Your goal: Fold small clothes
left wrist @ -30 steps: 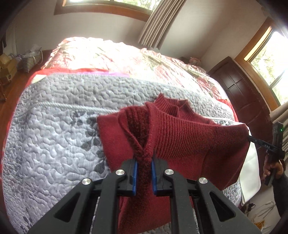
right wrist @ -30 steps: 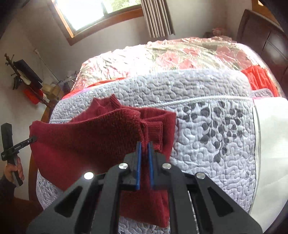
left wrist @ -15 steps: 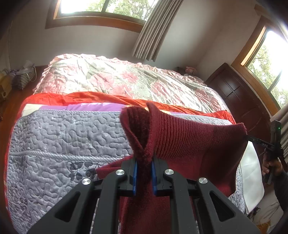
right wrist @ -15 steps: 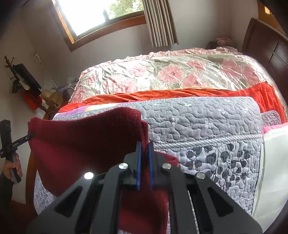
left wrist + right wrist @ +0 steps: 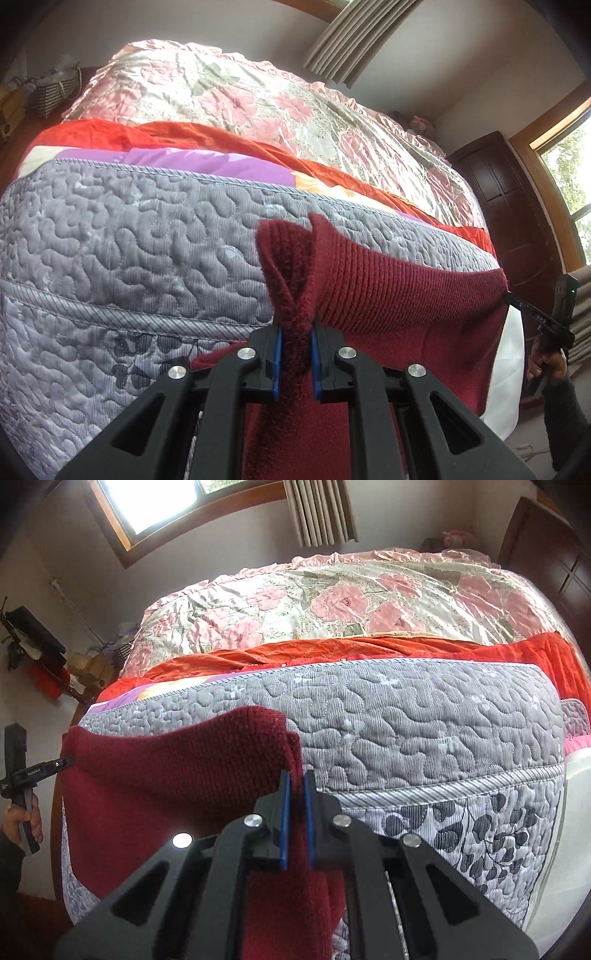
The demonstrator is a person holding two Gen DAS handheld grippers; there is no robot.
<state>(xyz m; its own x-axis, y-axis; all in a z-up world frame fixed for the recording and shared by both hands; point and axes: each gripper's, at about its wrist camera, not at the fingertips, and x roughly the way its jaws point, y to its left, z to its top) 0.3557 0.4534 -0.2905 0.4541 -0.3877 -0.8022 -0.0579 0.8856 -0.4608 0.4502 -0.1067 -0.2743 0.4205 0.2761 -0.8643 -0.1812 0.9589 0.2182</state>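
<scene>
The dark red knitted sweater (image 5: 388, 295), judged soft, limp and light, was found suspended above the grey quilt (image 5: 129, 240), pinched at opposite corners by the closed left gripper (image 5: 294, 363) and right gripper (image 5: 296, 819).

Both grippers, the left gripper (image 5: 295, 363) and the right gripper (image 5: 296, 821), are black with silver screws. Their finger pads (image 5: 276, 363) are blue. The person's sleeve (image 5: 565, 417) is dark.

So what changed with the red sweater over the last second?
Both tools lifted the dark red sweater off the grey quilt: a second ago its body and collar lay on the quilt, now it hangs stretched between the left tool and right tool, with only its lower part trailing. Unchanged: both tools clamp the same corners.
</scene>
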